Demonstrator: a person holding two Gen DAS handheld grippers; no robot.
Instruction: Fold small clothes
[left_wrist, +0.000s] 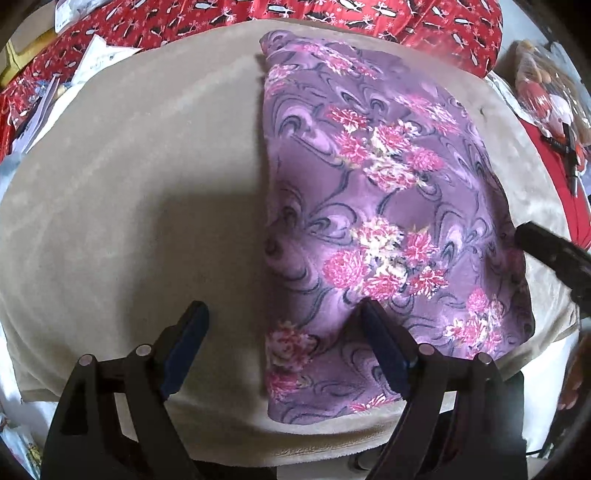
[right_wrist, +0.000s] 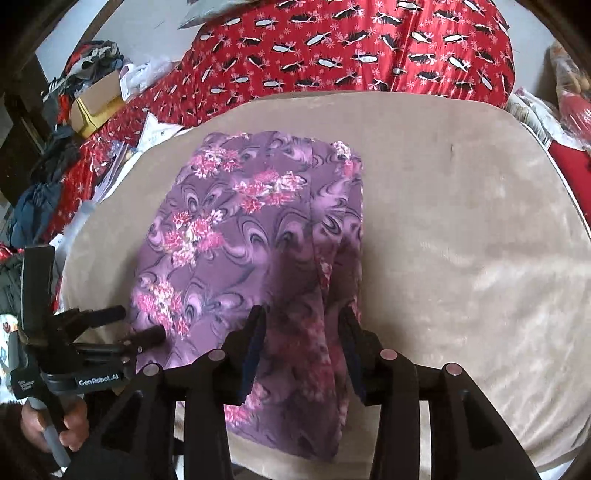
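The purple floral garment (left_wrist: 388, 206) lies lengthwise-folded on the beige mat (left_wrist: 129, 184), cross-fold apparently remaining; left gripper (left_wrist: 280, 314) and right gripper (right_wrist: 301, 319) both gape empty over its near end.

Open left claw (left_wrist: 280, 317) astride purple cloth (left_wrist: 373, 206) edge

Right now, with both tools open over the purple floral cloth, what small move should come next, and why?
Probably close the right tool on the cloth: a raised fold of its right edge sits between the open jaws, while the left tool straddles the flat left edge.
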